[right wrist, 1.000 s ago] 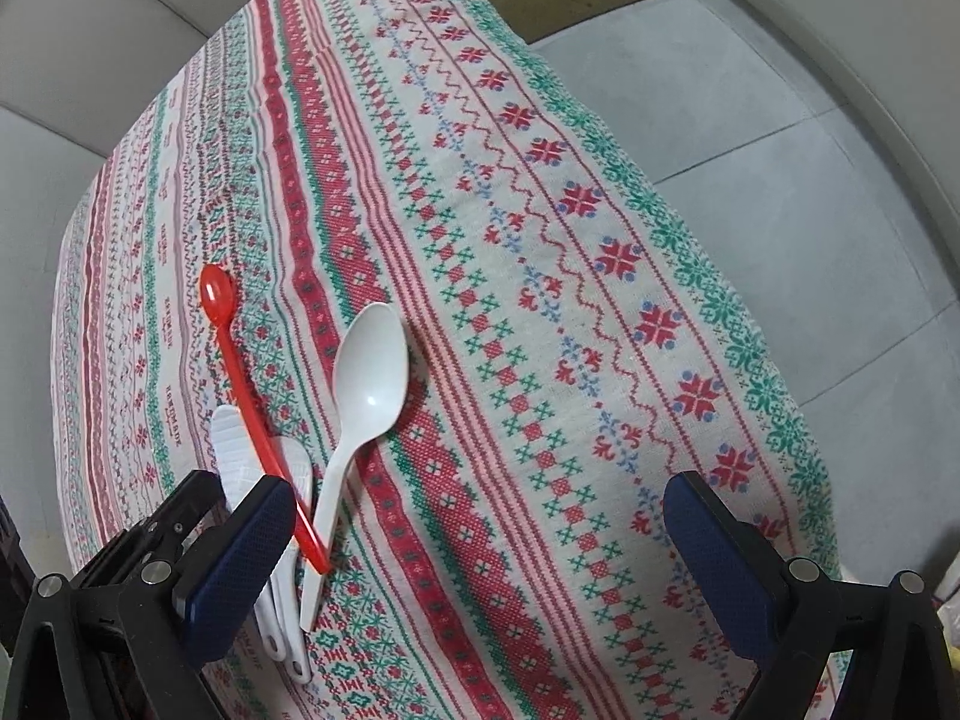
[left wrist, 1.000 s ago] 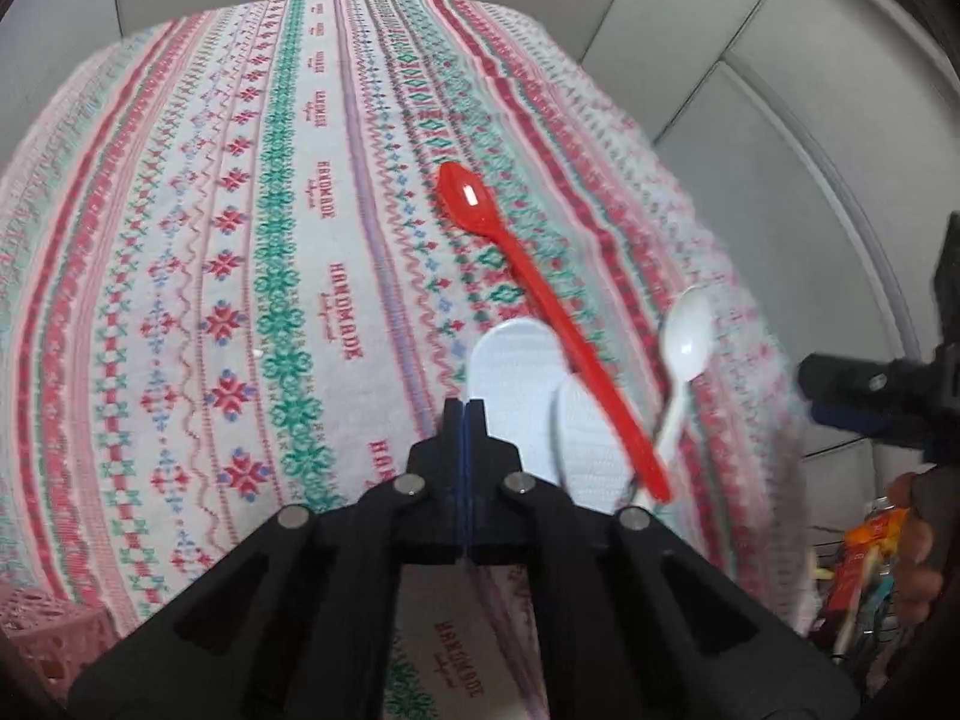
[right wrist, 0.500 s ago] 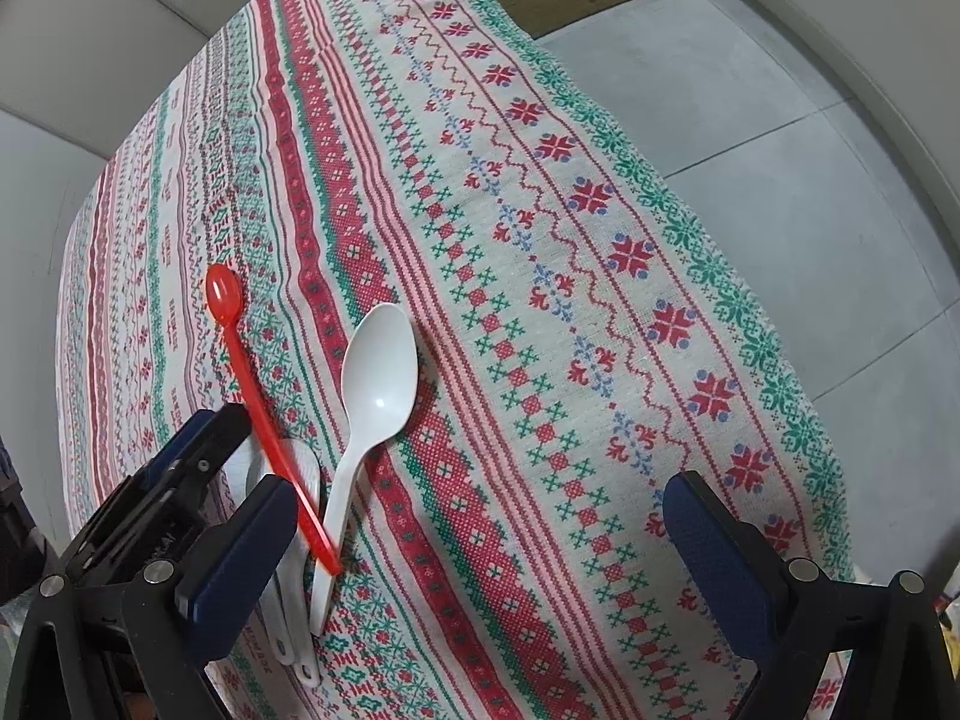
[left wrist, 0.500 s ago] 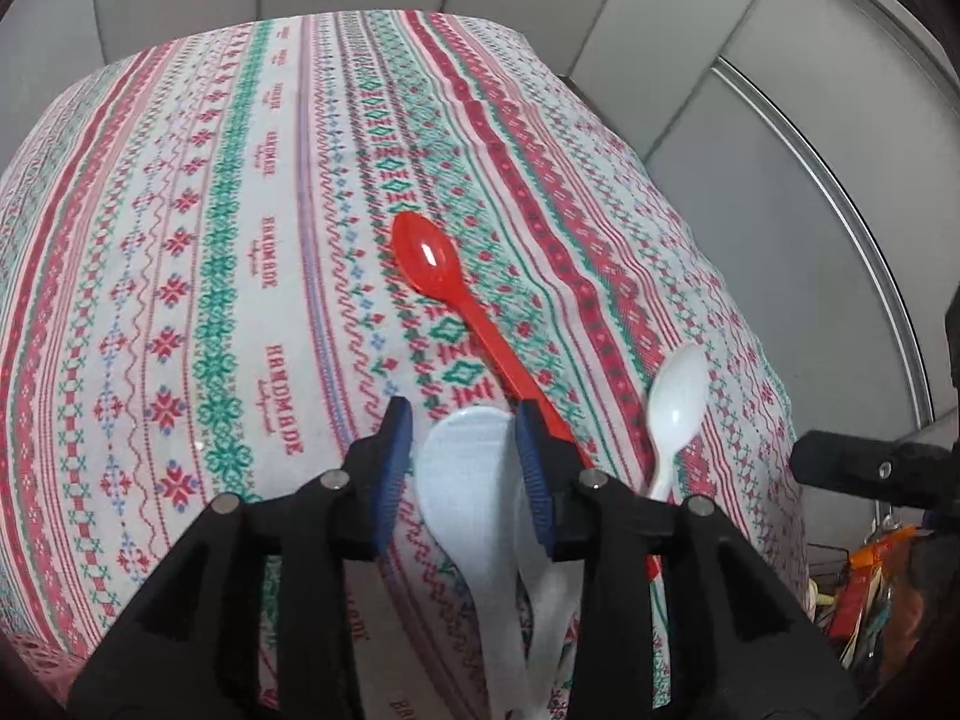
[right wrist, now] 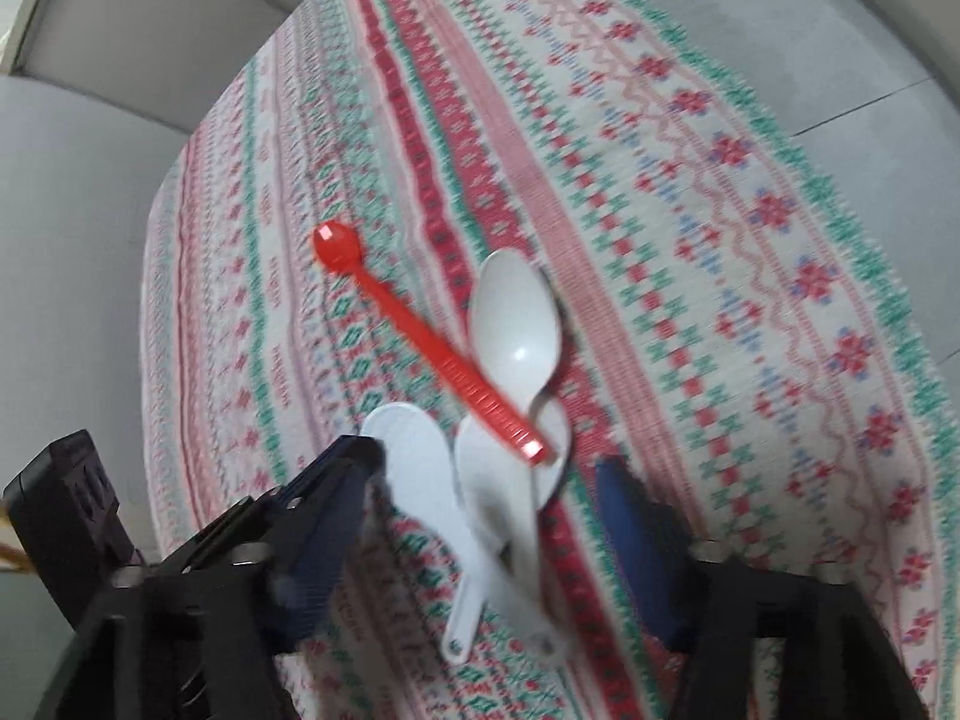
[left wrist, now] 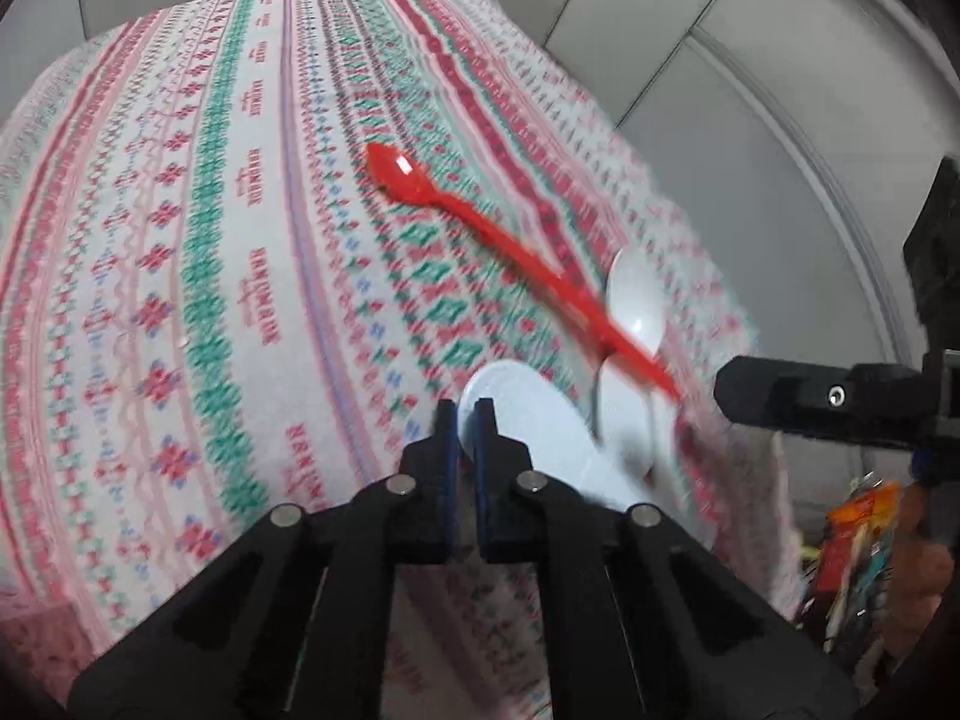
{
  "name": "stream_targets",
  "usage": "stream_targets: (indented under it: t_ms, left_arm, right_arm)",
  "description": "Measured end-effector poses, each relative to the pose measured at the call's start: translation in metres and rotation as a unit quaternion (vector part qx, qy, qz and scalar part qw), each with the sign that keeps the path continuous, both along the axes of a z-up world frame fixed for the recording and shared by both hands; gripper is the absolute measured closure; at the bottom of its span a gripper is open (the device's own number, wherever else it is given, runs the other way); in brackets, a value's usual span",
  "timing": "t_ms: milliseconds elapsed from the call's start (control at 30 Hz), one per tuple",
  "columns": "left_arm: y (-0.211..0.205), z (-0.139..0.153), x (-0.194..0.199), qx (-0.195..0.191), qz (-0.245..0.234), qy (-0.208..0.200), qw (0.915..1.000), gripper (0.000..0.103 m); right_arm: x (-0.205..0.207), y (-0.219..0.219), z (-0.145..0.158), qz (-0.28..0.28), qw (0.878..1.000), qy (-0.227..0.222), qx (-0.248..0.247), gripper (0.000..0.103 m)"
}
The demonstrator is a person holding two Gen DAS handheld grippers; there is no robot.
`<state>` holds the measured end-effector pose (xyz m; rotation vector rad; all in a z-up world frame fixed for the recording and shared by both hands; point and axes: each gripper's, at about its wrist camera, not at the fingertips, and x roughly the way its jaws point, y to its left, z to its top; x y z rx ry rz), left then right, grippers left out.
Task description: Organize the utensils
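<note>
The left gripper [left wrist: 465, 420] has its blue pads pressed almost together on the rim of the flat white spoon [left wrist: 528, 420]. The left wrist view shows only a sliver of white between the pads. The right wrist view shows the same black finger tip meeting that spoon's bowl [right wrist: 414, 462] from the left, and also its handle running back toward the camera.

The right gripper [right wrist: 474, 540] has just been closing. Its jaws stand spread to either side of the white handles, and neither pad touches them. In the left wrist view only one of its black fingers [left wrist: 780, 396] shows, reaching in from the right.

The red spoon [left wrist: 510, 246] lies slantwise, bowl toward the middle of the table. Its handle end rests on a third white spoon [right wrist: 510, 480], which lies just beside the flat one. A round-bowled white spoon [right wrist: 516, 324] lies next to the red handle, bowl up. All four cluster near the edge of the patterned tablecloth [left wrist: 180, 240] that drops off at the right in the left wrist view.

Beyond that edge a person's hand [left wrist: 918, 570] and blurred colourful items show. Grey floor [right wrist: 840, 30] borders the cloth's far side in the right wrist view. Both views are motion-blurred.
</note>
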<state>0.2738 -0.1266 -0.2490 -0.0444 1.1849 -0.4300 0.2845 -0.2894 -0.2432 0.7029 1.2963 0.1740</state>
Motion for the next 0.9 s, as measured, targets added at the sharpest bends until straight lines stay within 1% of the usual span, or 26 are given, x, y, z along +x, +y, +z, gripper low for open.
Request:
stream_targets:
  t_ms: [33, 67, 100, 167, 200, 267, 333, 367, 433, 467, 500, 567, 600, 667, 733, 767, 800, 900]
  left_arm:
    - [0.0, 0.001, -0.004, 0.013, -0.005, -0.002, 0.9999, 0.099]
    - [0.0, 0.004, -0.006, 0.025, -0.006, -0.004, 0.9997, 0.101]
    - [0.001, 0.004, -0.008, 0.037, -0.007, -0.006, 0.9993, 0.103]
    - [0.004, 0.004, -0.012, 0.059, -0.006, 0.0, 0.9982, 0.103]
    - [0.007, 0.004, -0.014, 0.064, -0.005, 0.001, 0.998, 0.103]
    - [0.015, 0.005, -0.013, 0.052, 0.004, 0.008, 0.9986, 0.103]
    - [0.024, 0.006, -0.014, 0.019, 0.018, 0.02, 0.9995, 0.103]
    - [0.027, 0.007, -0.015, 0.009, 0.024, 0.023, 0.9994, 0.102]
    - [0.034, 0.009, -0.015, -0.019, 0.036, 0.035, 0.9985, 0.092]
    - [0.038, 0.01, -0.015, -0.027, 0.04, 0.039, 0.9981, 0.08]
    - [0.04, 0.011, -0.014, -0.037, 0.048, 0.043, 0.9973, 0.07]
    - [0.039, 0.013, -0.014, -0.043, 0.058, 0.04, 0.9966, 0.064]
    - [0.04, 0.015, -0.014, -0.043, 0.062, 0.038, 0.9964, 0.06]
    - [0.041, 0.017, -0.015, -0.041, 0.067, 0.035, 0.9963, 0.054]
    - [0.041, 0.018, -0.011, -0.041, 0.069, 0.037, 0.9961, 0.054]
    - [0.04, 0.017, -0.009, -0.038, 0.072, 0.039, 0.9959, 0.054]
    - [0.04, 0.017, -0.009, -0.034, 0.077, 0.04, 0.9957, 0.054]
    - [0.041, 0.016, -0.003, -0.023, 0.096, 0.044, 0.9941, 0.054]
  right_arm:
    - [0.0, 0.005, -0.003, 0.009, 1.0, 0.002, 0.012, 0.058]
    - [0.0, 0.008, -0.006, 0.014, 1.0, 0.005, 0.024, 0.065]
    - [-0.001, 0.011, -0.009, 0.016, 0.999, 0.007, 0.035, 0.07]
    - [0.0, 0.016, -0.013, 0.017, 0.999, 0.008, 0.043, 0.074]
    - [0.0, 0.019, -0.015, 0.016, 0.999, 0.009, 0.043, 0.075]
    - [0.002, 0.023, -0.021, 0.014, 0.999, 0.015, 0.043, 0.075]
    - [0.003, 0.026, -0.024, 0.013, 0.999, 0.02, 0.028, 0.075]
    - [0.003, 0.026, -0.027, 0.011, 0.999, 0.024, 0.023, 0.075]
    - [0.002, 0.024, -0.03, 0.005, 0.999, 0.03, 0.018, 0.074]
    - [0.002, 0.022, -0.031, 0.0, 0.999, 0.031, 0.017, 0.075]
    - [0.0, 0.019, -0.03, -0.002, 0.999, 0.031, 0.016, 0.075]
    - [-0.001, 0.017, -0.025, -0.009, 0.999, 0.032, -0.018, 0.075]
    - [-0.001, 0.016, -0.024, -0.01, 0.999, 0.032, -0.031, 0.073]
    - [0.0, 0.016, -0.021, -0.008, 0.998, 0.033, -0.056, 0.07]
    - [0.0, 0.016, -0.023, -0.006, 0.998, 0.037, -0.056, 0.063]
    - [0.001, 0.017, -0.024, -0.006, 0.998, 0.04, -0.053, 0.057]
    - [0.002, 0.018, -0.025, -0.008, 0.998, 0.042, -0.056, 0.055]
    - [0.007, 0.024, -0.026, -0.014, 0.996, 0.039, -0.076, 0.055]
